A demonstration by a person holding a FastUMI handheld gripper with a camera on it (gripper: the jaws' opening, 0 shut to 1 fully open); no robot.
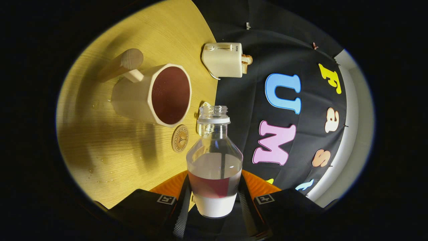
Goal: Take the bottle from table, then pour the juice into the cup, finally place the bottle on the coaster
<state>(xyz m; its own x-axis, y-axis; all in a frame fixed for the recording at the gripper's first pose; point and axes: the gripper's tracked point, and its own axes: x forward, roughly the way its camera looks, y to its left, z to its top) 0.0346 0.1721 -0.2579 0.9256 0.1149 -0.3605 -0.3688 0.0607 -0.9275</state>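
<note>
Pinched low between both fingers of the hand-held gripper (214,197), the bottle (214,164) looks smooth, slippery, part-full; cup (157,95) at eleven o'clock, coaster (180,138) between.

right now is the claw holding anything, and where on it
The claw is shut on the bottle, its two fingers pressing the lower body from either side, near the base.

Clear bottle (214,160) holds dark-red juice; cream cup (152,95); wood-grain yellow table (110,150); cream toaster (223,60).
</note>
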